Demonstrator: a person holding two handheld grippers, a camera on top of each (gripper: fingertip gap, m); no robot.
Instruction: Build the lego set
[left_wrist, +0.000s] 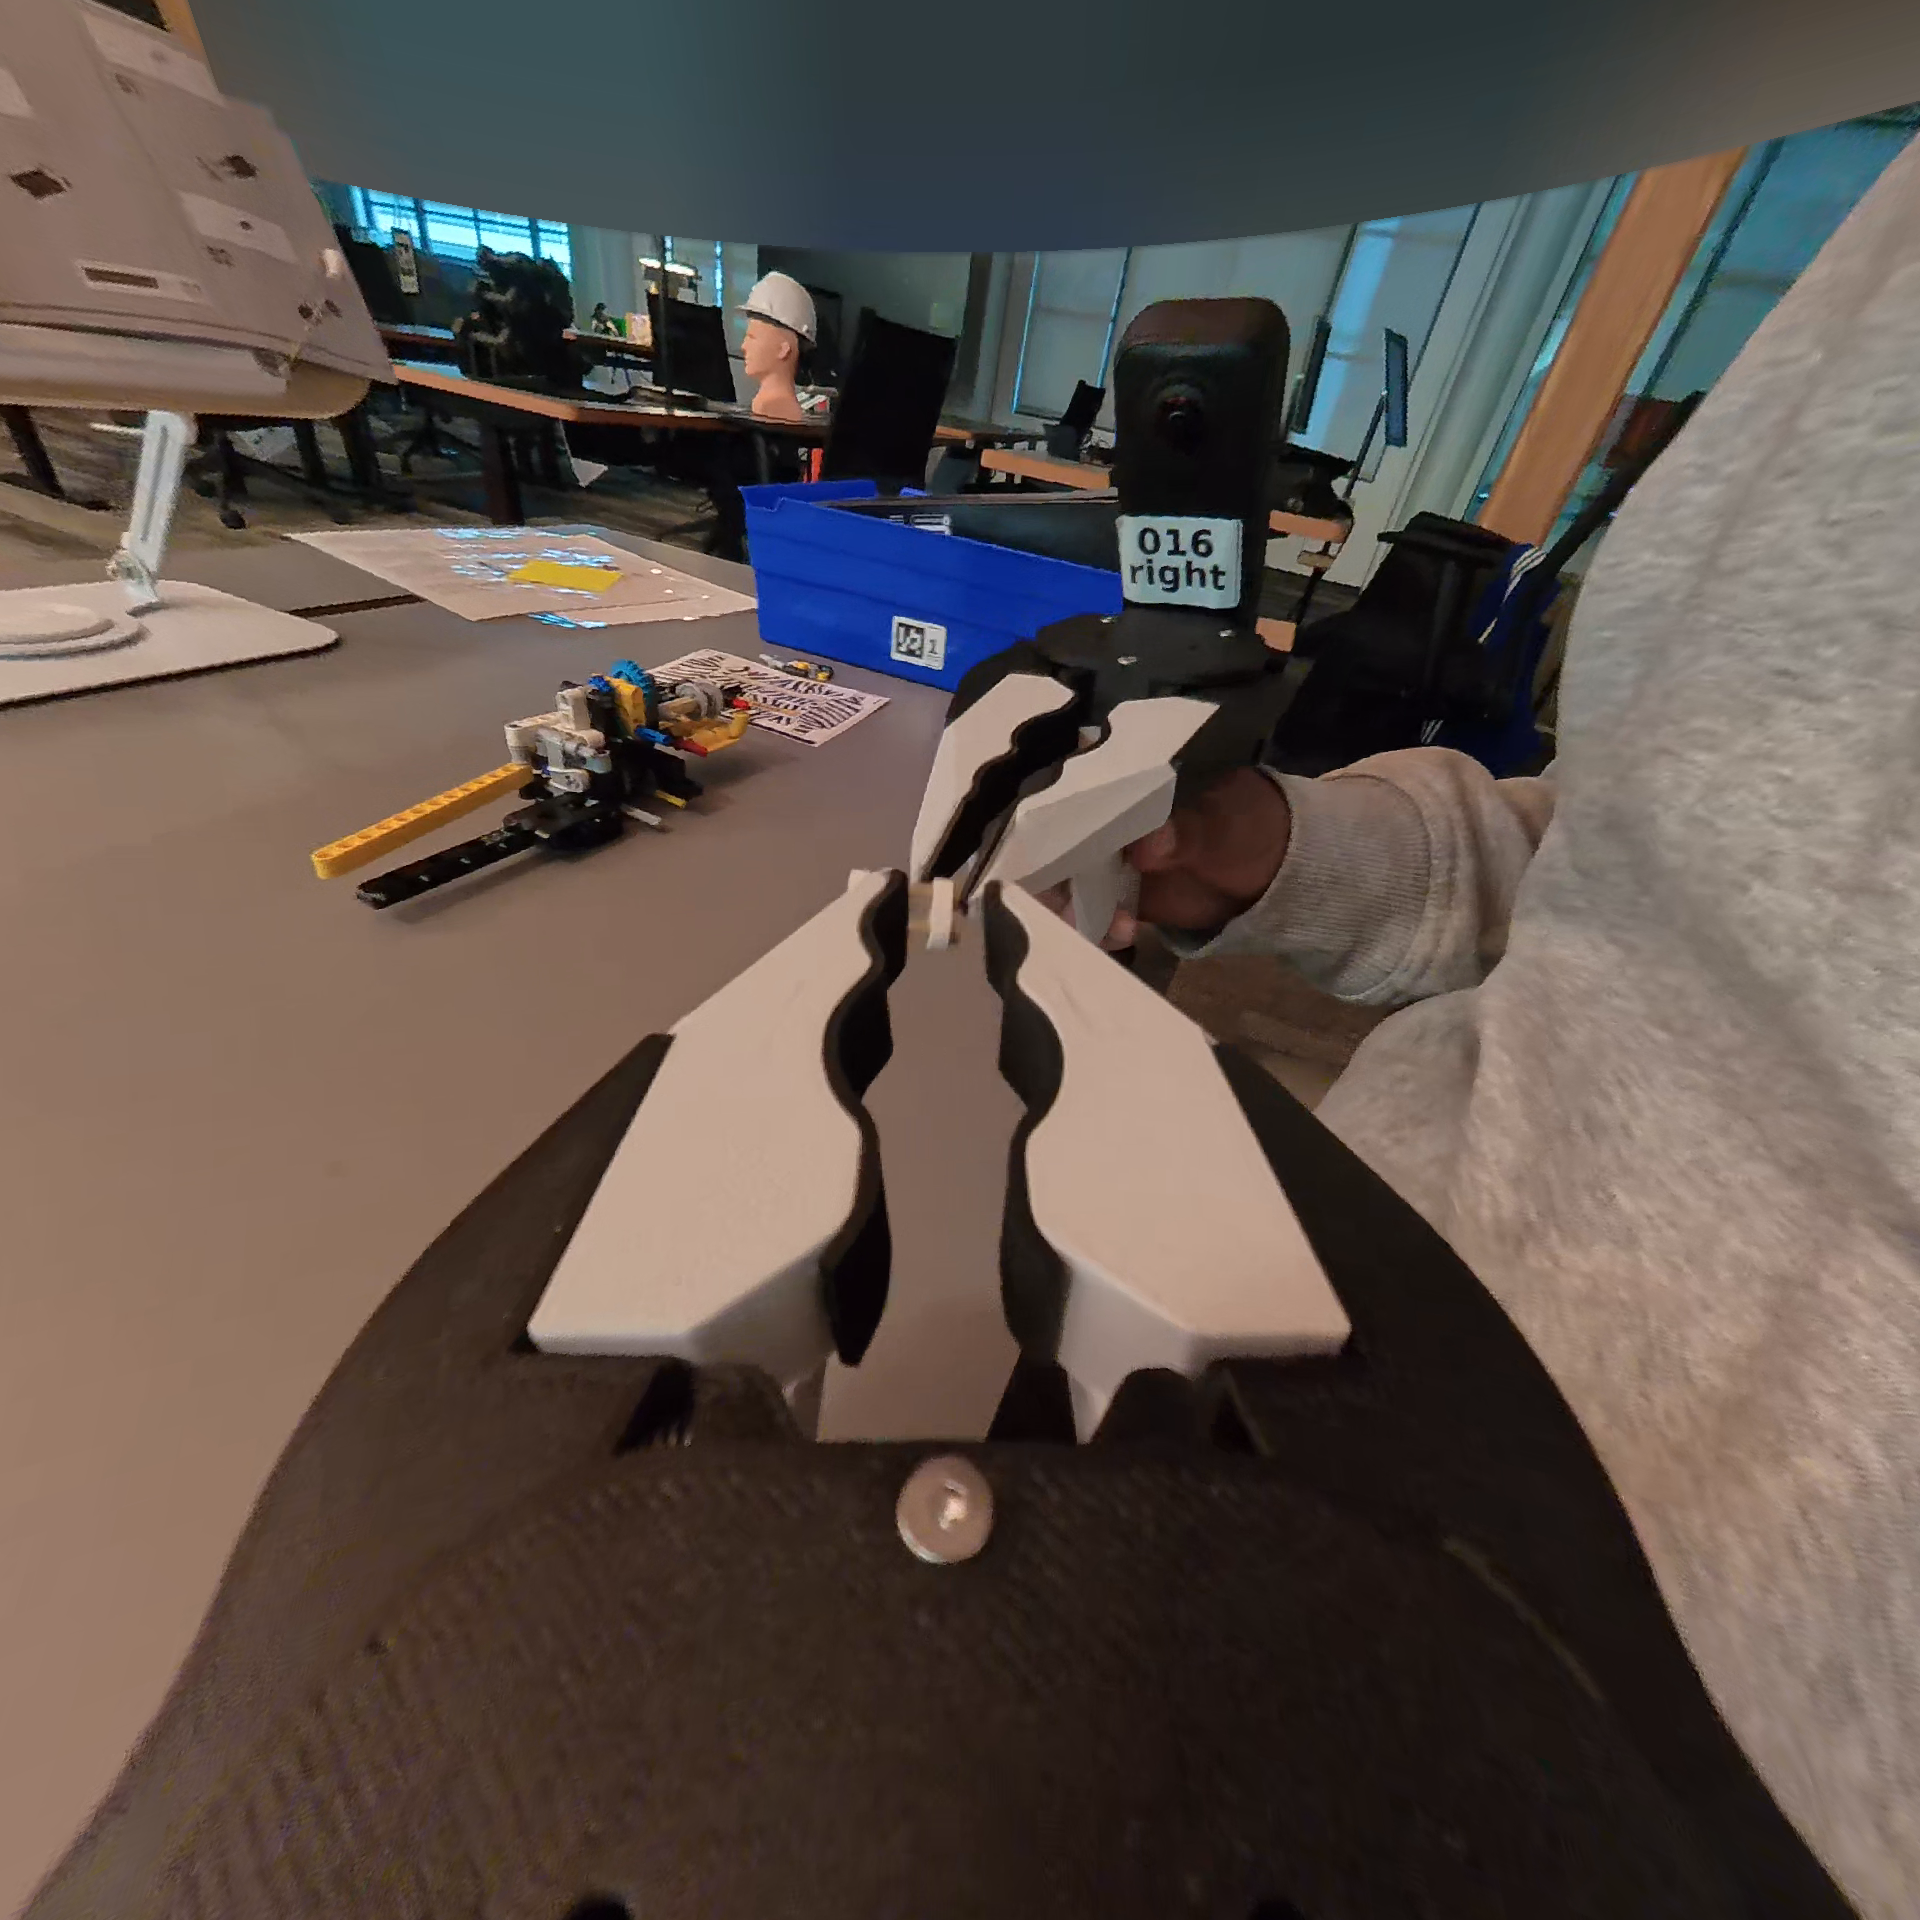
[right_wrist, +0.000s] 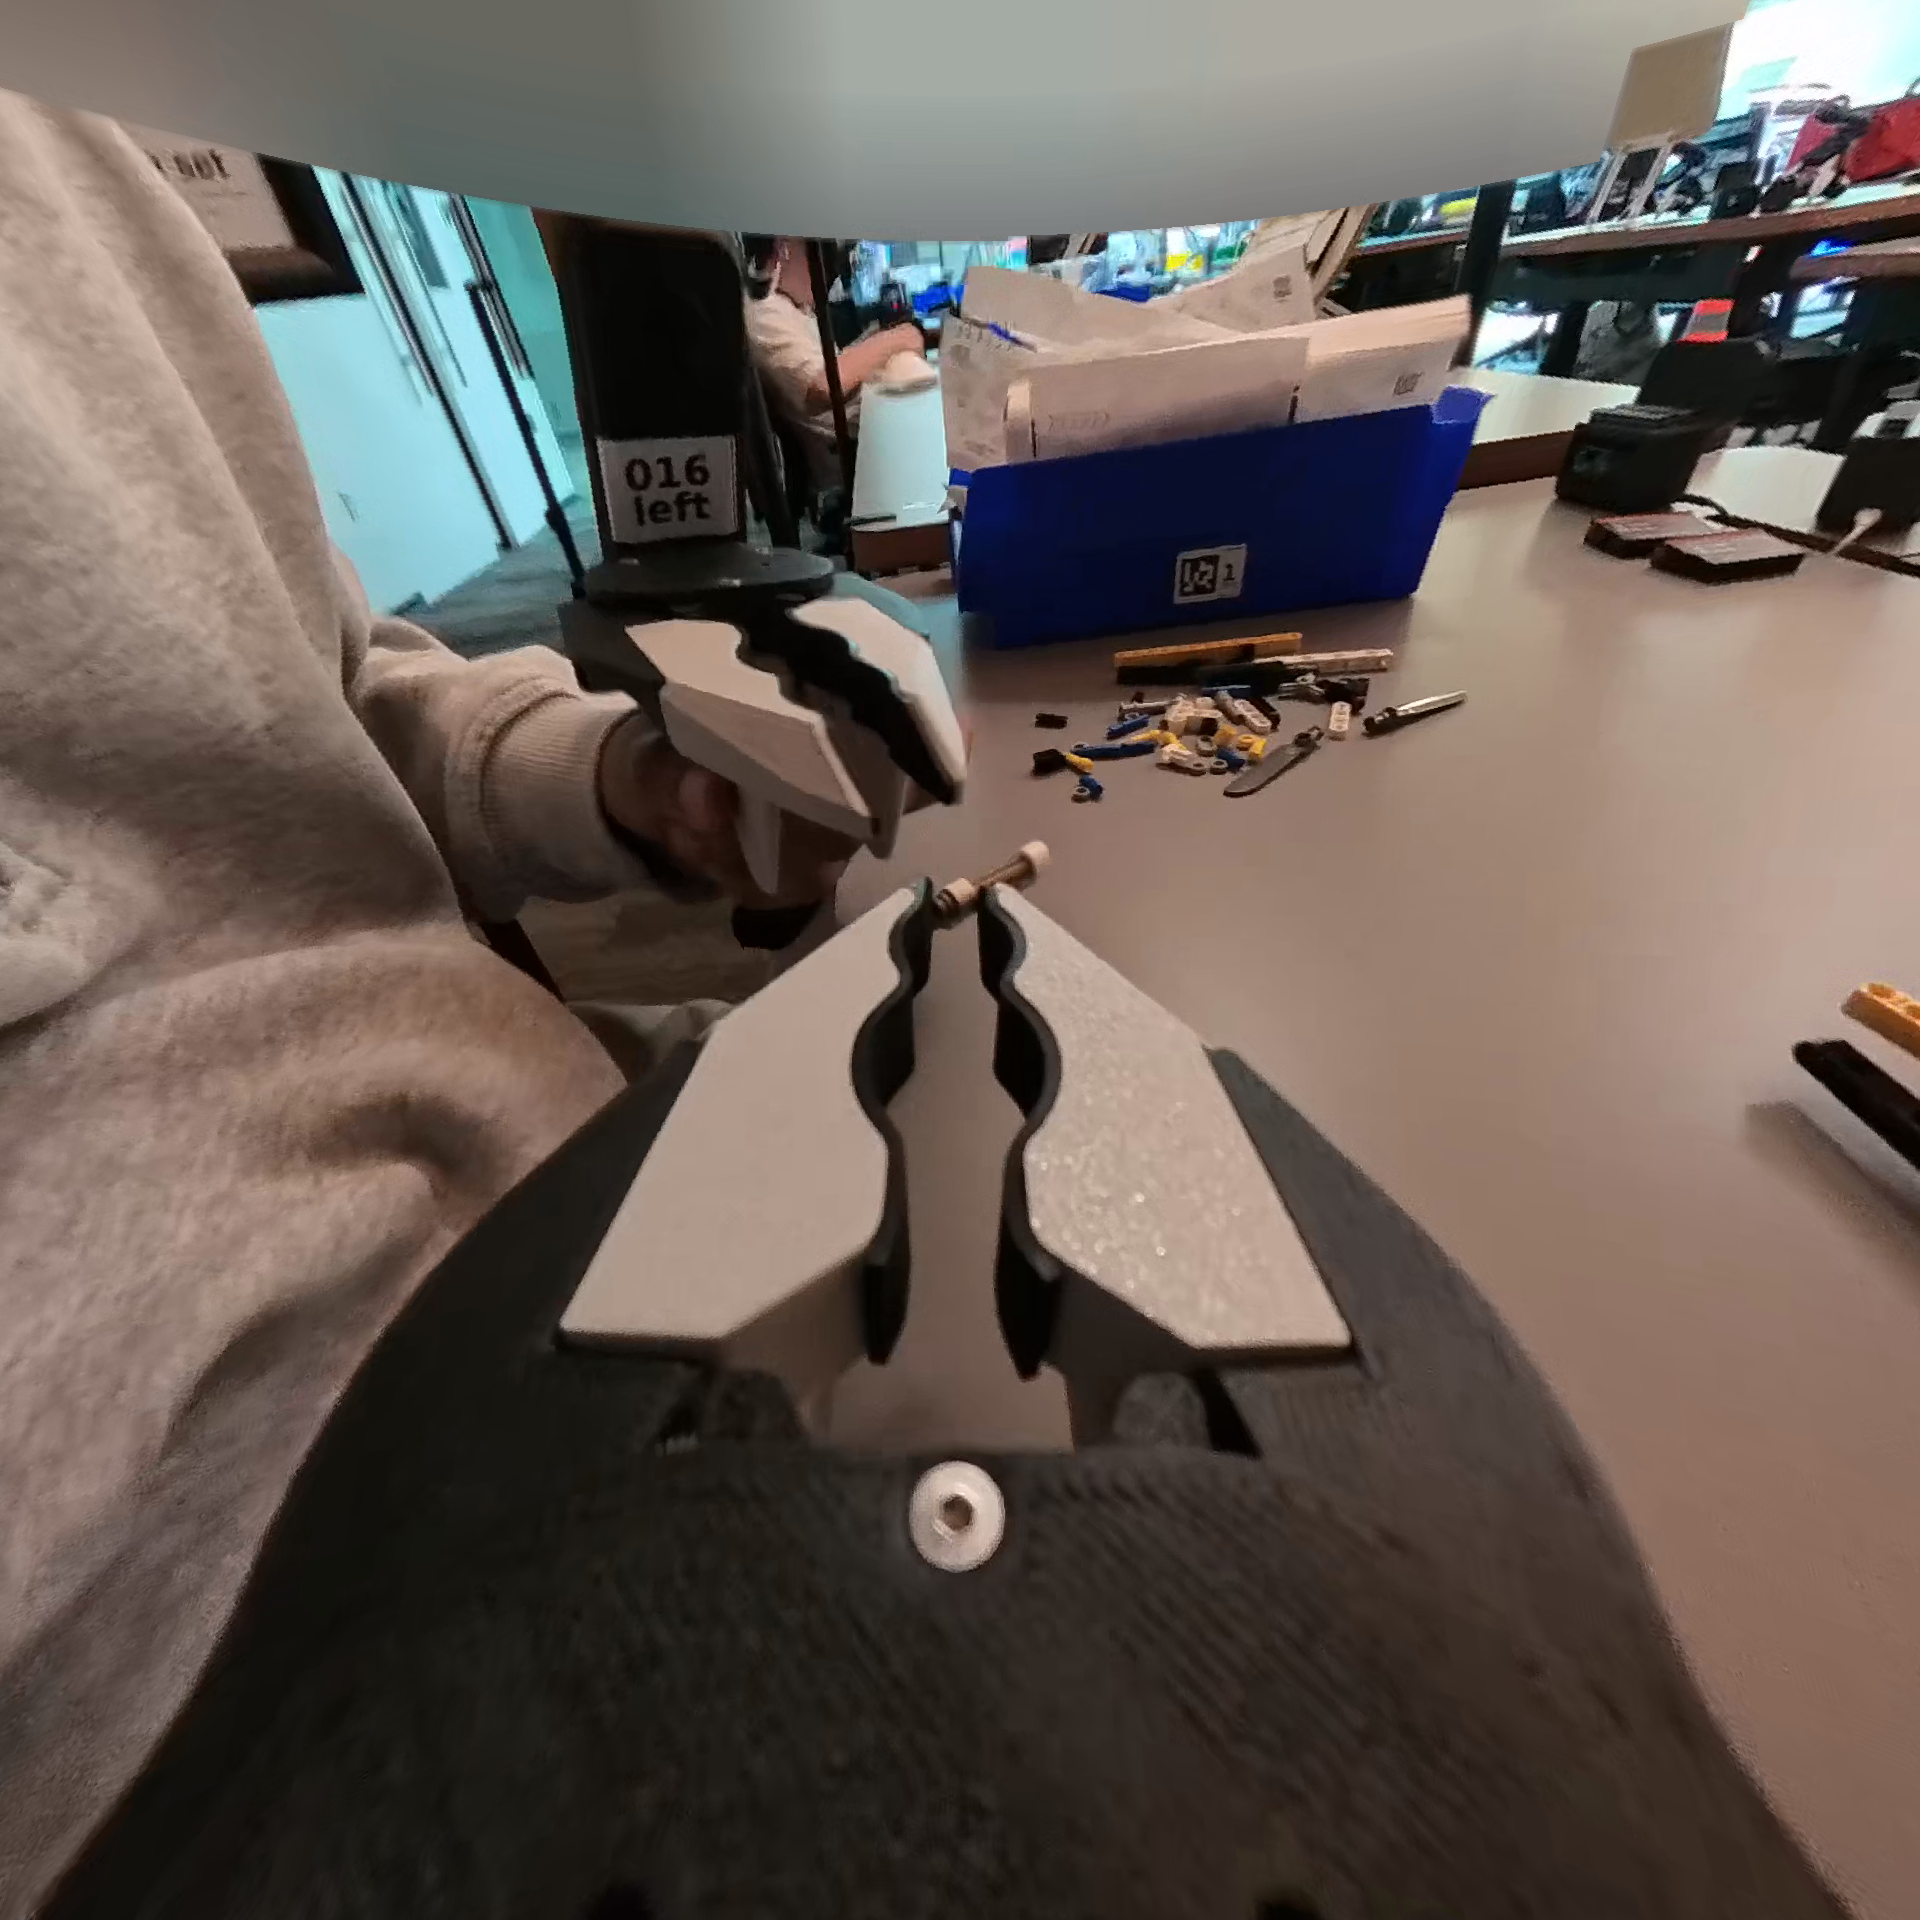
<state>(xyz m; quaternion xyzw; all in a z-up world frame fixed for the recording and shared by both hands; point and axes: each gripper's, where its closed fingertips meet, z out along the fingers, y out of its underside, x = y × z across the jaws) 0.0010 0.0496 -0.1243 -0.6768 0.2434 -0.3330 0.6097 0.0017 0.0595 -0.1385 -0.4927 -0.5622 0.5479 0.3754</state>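
Note:
My right gripper (right_wrist: 956, 896) is shut on a short dark axle (right_wrist: 982, 883) that carries two white bushings, held above the grey table (right_wrist: 1455, 987). In the left wrist view the right gripper (left_wrist: 940, 883) points down with a white bushing (left_wrist: 940, 916) at its tips. My left gripper (left_wrist: 940, 896) is narrowly open and empty, its tips on either side of that bushing without closing on it. It also shows in the right wrist view (right_wrist: 920, 805), just above the axle. The part-built model (left_wrist: 592, 748), with a yellow beam (left_wrist: 416, 821) and a black beam (left_wrist: 457, 862), lies on the table to the left.
A blue bin (right_wrist: 1195, 520) with papers stands behind a pile of loose pieces (right_wrist: 1195, 727). A sticker sheet (left_wrist: 779, 696) lies by the model. An instruction booklet (left_wrist: 156, 208) sits on a white stand (left_wrist: 135, 634) at left. The person's grey sleeves flank both grippers.

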